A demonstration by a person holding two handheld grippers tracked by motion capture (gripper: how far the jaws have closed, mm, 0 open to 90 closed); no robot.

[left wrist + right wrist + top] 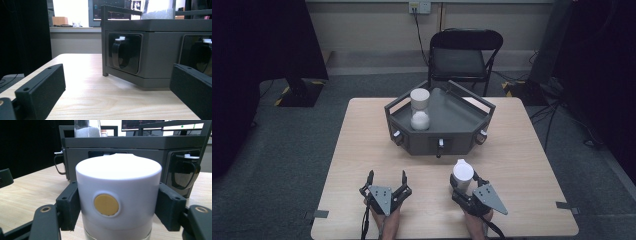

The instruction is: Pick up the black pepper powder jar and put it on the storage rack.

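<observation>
Clamping its black jaws on both sides of the white-lidded clear cylindrical jar (118,202), the right gripper (468,189) holds it upright on the pale wooden table (362,150), near the dark grey hexagonal tray (462,122), probably ready for lifting. Resting wide open and empty, the left gripper (386,186) waits beside it. A second, similar jar (420,110) stands in the tray's left corner, white granular contents filling its lower part.

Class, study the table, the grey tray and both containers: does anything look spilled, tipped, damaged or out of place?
Nothing stands out. The white-lidded container stands upright on the table between the jaws of the right gripper, the other container stands upright in the grey tray, and the left gripper rests open. No spill shows.
</observation>
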